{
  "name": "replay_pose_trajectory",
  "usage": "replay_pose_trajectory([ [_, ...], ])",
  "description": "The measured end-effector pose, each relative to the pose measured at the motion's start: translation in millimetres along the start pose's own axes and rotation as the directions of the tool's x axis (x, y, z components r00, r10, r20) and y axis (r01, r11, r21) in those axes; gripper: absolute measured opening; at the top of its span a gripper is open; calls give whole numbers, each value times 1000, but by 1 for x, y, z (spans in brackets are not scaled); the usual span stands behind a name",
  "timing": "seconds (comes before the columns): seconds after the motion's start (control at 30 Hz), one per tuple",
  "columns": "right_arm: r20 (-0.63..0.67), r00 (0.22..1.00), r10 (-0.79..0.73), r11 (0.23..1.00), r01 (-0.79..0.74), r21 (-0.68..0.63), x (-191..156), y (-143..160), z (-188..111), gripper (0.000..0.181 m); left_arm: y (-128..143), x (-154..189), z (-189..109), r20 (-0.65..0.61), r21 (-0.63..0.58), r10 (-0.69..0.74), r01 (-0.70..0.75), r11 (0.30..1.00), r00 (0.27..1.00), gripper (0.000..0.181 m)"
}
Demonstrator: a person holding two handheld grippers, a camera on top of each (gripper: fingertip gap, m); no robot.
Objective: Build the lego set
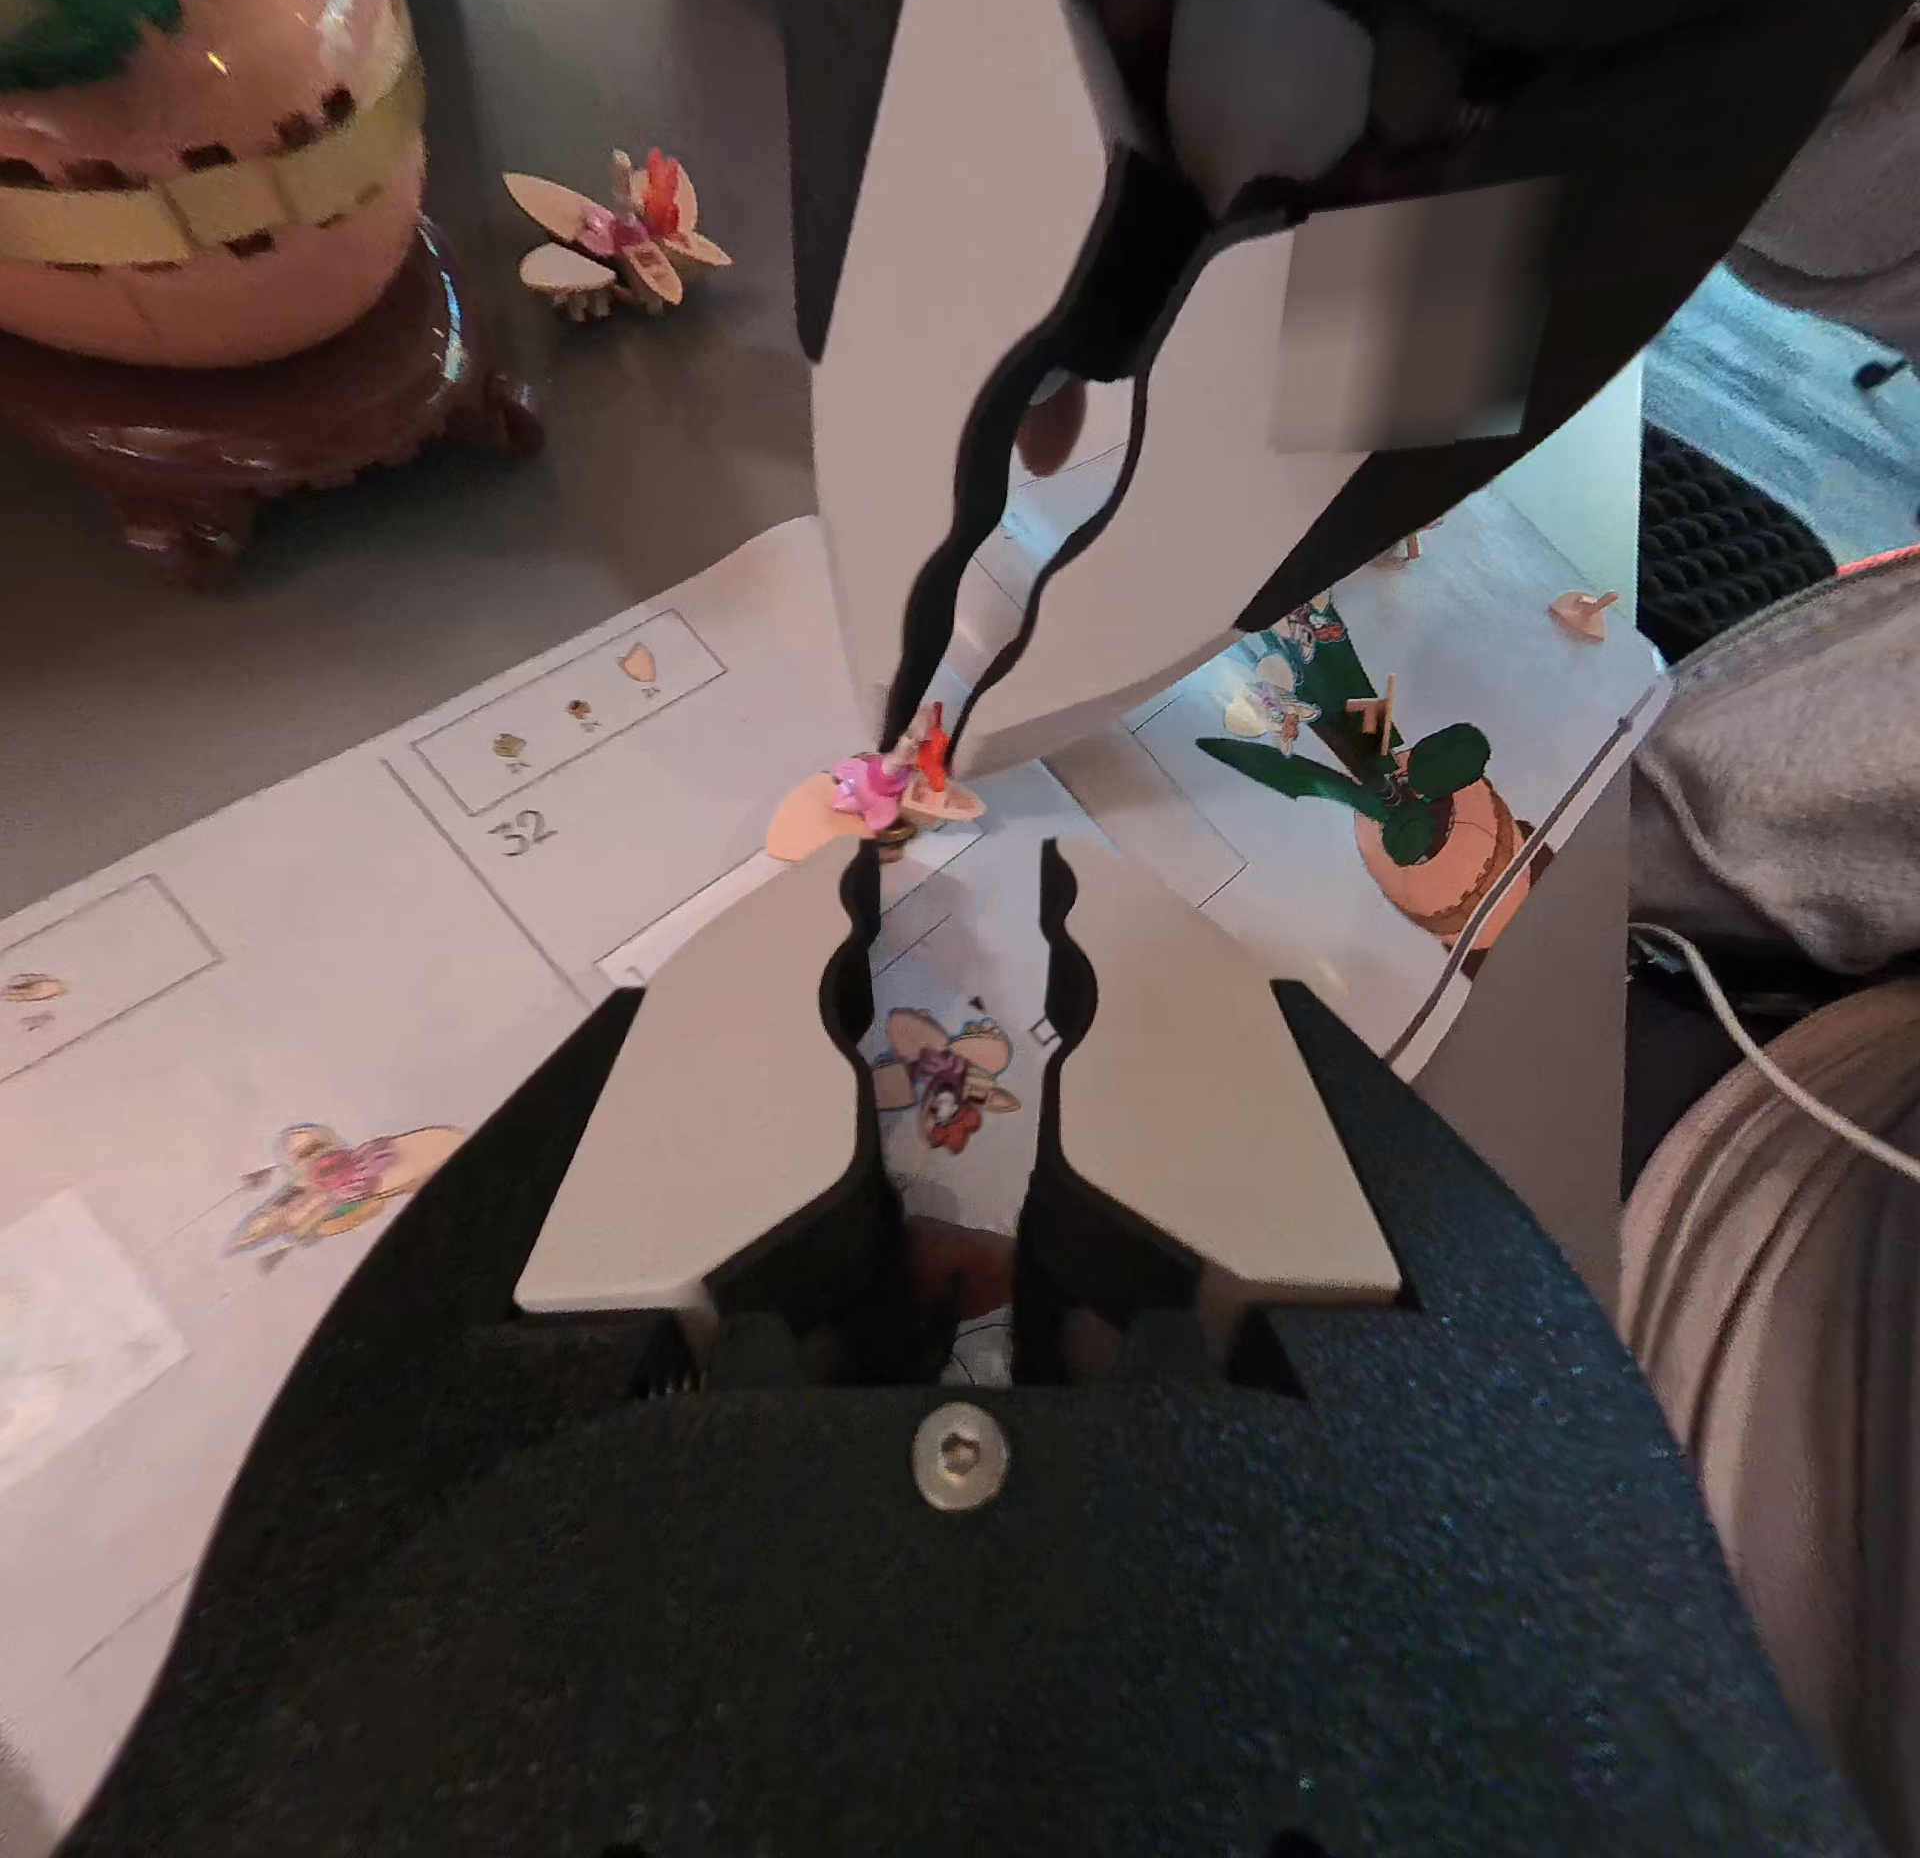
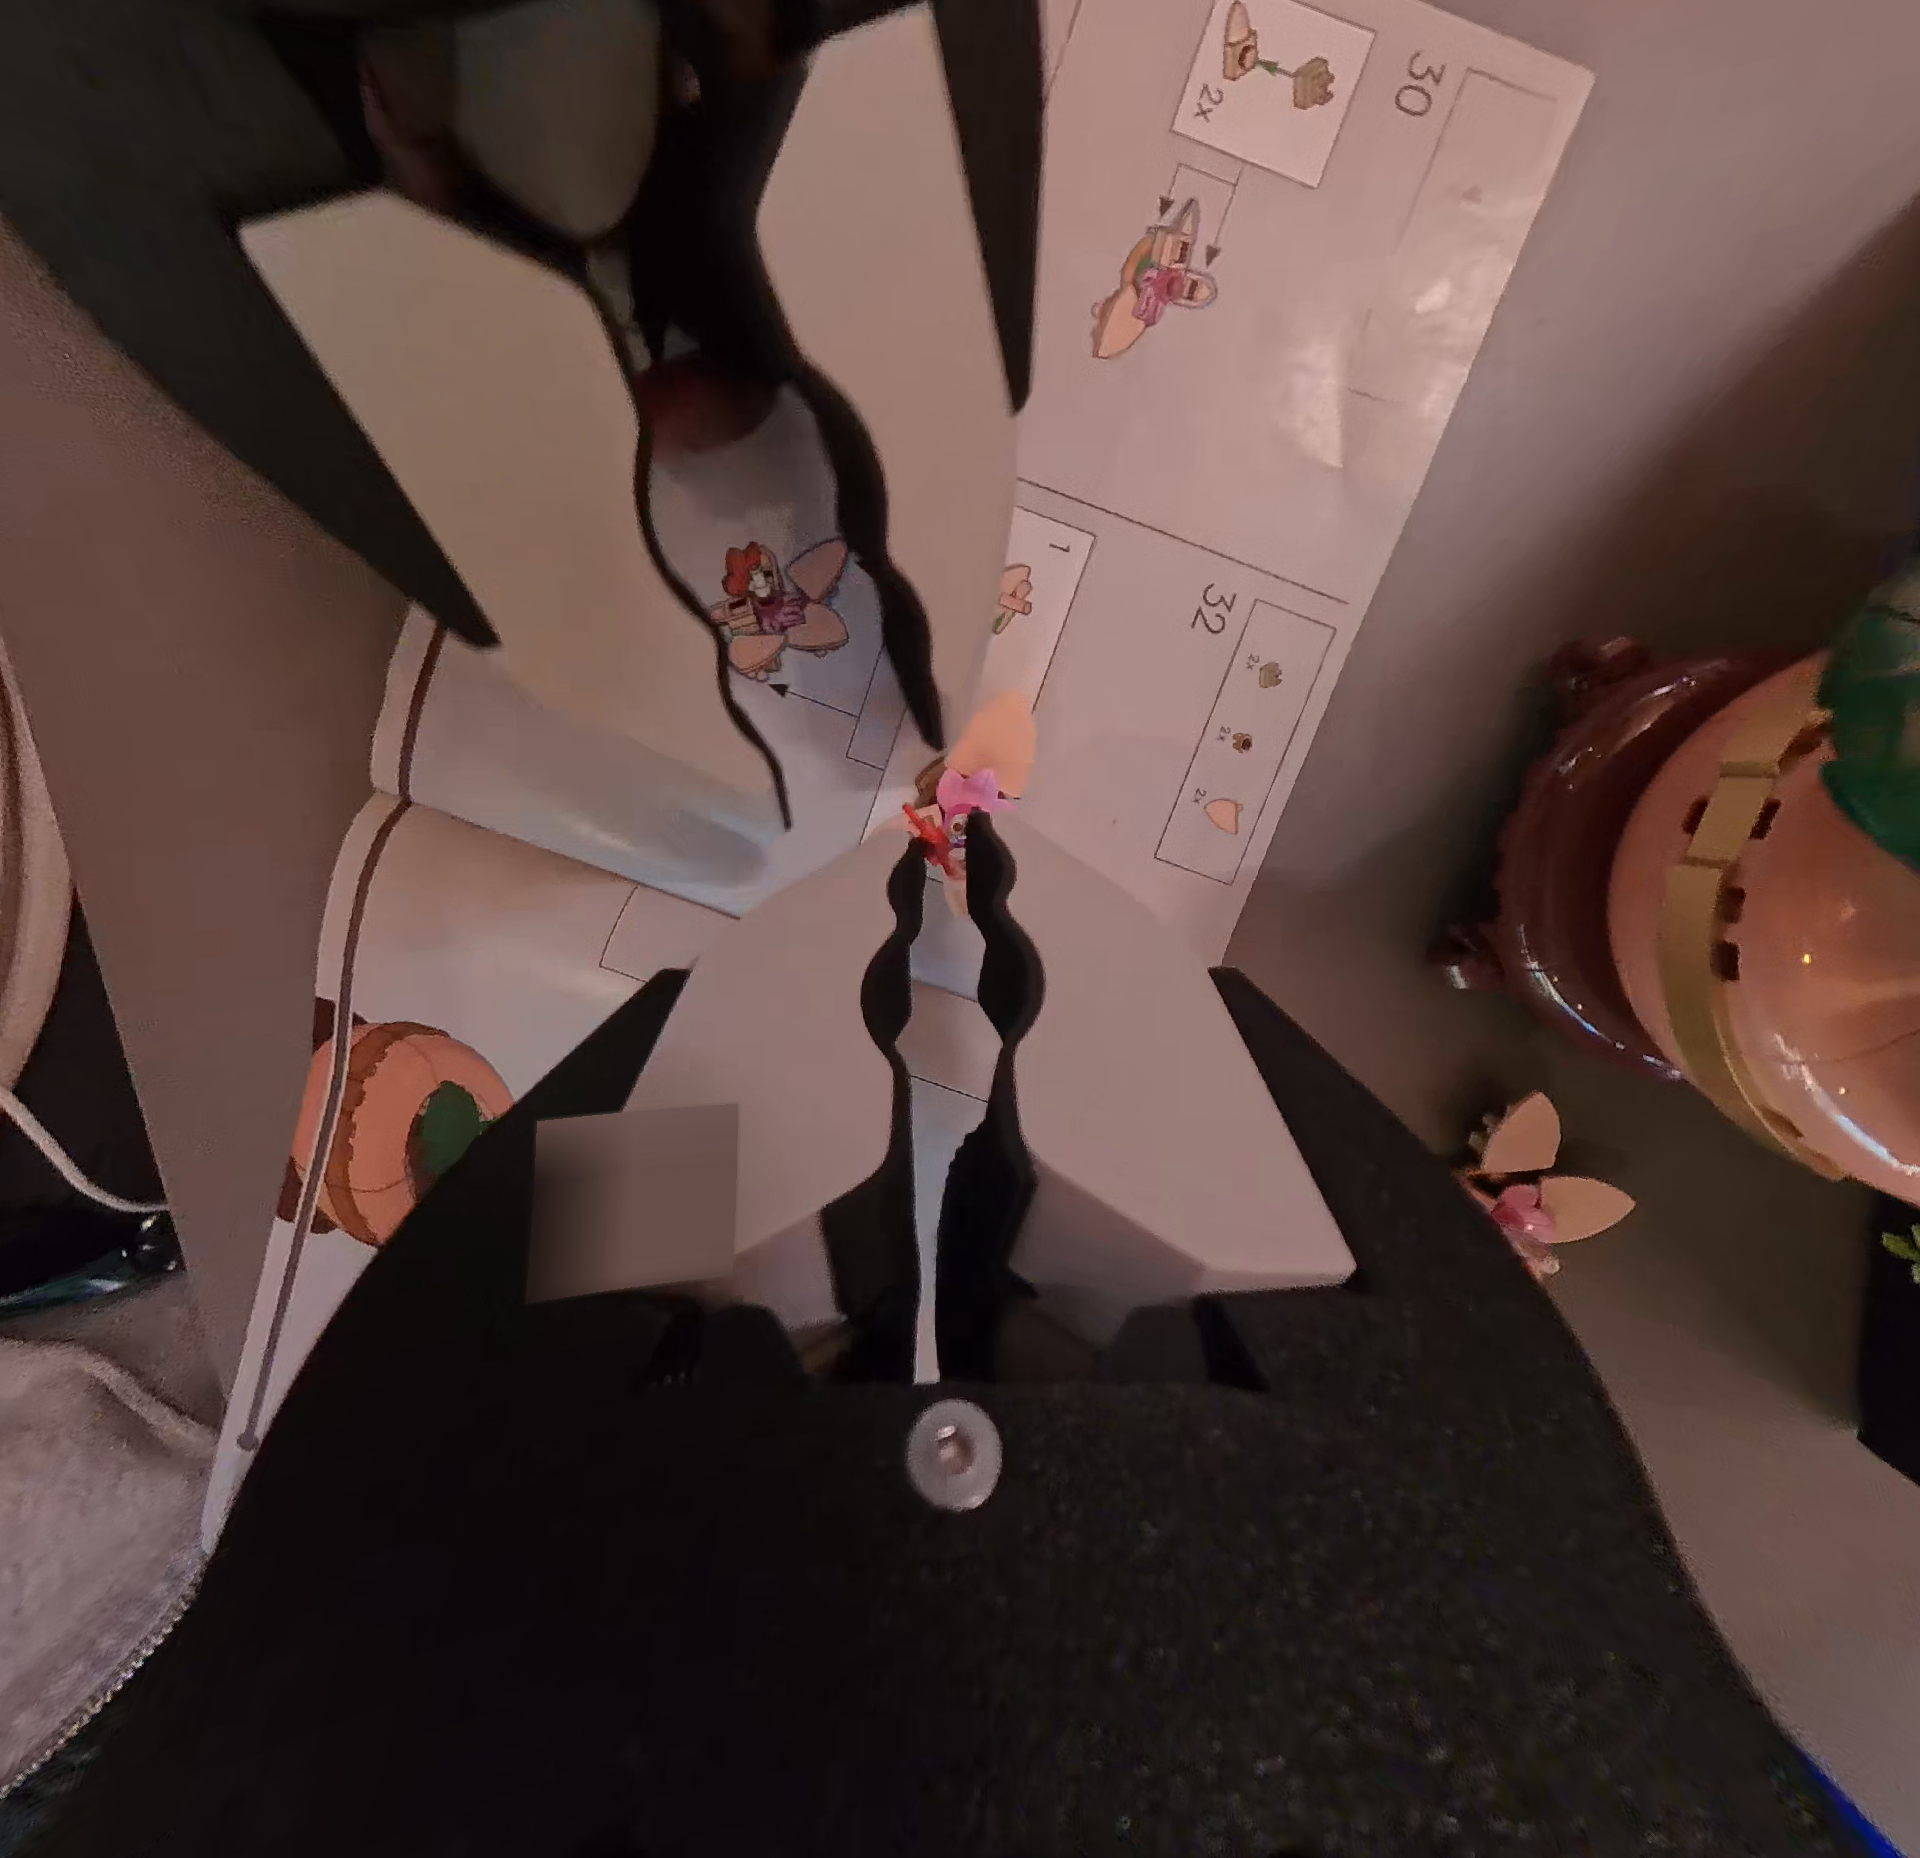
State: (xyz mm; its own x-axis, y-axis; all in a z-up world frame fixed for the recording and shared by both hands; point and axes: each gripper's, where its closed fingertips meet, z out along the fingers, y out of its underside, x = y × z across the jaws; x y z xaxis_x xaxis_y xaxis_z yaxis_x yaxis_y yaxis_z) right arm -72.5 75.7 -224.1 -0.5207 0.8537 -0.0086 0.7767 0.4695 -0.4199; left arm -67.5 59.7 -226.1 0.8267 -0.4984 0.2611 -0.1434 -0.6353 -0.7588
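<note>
Right claw [image 2: 951,852] nipped on flower [image 2: 971,800], steadying it at 12 | left claw [image 1: 961,863] parted, empty, below it, probably to add petal | booklet [image 1: 312,925] beneath

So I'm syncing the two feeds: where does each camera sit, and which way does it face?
Left wrist view: on the left gripper, facing down over the instruction booklet toward the small flower; the right gripper opposes it.
Right wrist view: on the right gripper, facing the left gripper.
Shared: flower, booklet, pink pot model, spare flower.
</note>
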Motion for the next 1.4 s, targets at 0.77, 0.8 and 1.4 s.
replay_pose_trajectory([
  [0.77,112,984,-136,989,141,-41,0,1,0,7,-10,-20,1,39,-2,434,-434,901,900,15],
  [0.8,115,984,-135,989,140,-40,0,1,0,7,-8,-20,2,31,-9,438,-438,899,899,14],
  [1.4,163,981,-105,990,118,-76,3,7,-1,12,-7,-17,3,-4,-2,465,-465,885,885,16],
])
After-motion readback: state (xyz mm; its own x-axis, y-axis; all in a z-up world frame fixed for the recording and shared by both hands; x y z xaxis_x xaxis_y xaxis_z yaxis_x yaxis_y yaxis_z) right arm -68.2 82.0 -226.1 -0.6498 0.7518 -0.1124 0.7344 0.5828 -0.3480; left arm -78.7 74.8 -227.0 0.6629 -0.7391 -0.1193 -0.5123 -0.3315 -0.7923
